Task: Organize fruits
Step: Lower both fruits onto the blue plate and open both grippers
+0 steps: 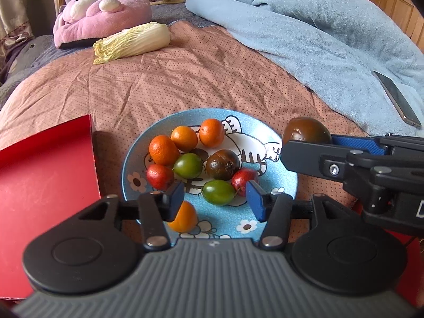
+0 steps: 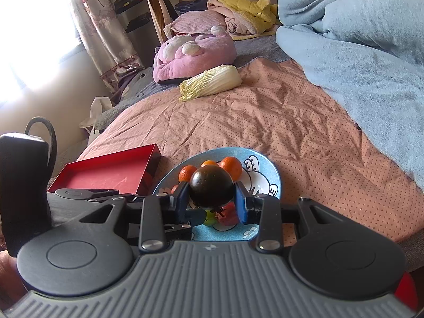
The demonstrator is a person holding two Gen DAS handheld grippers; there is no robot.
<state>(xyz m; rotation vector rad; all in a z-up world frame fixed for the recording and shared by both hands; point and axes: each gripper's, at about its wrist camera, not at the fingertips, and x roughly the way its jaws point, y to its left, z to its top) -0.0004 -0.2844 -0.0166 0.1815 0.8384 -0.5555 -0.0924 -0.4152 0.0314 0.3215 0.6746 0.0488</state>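
A blue cartoon-cat plate lies on the pink bedspread and holds several small fruits: orange ones, red ones, green ones and a dark brown tomato. My left gripper hangs open over the plate's near side. One green fruit lies below the gap, and the pads do not touch it. Another orange fruit sits by the left fingertip. My right gripper is shut on a second dark tomato, held above the plate's right edge.
A red shallow tray sits just left of the plate. Farther up the bed lie a napa cabbage and a pink plush cushion. A blue blanket with a phone on it fills the right side. A black bag stands at the left.
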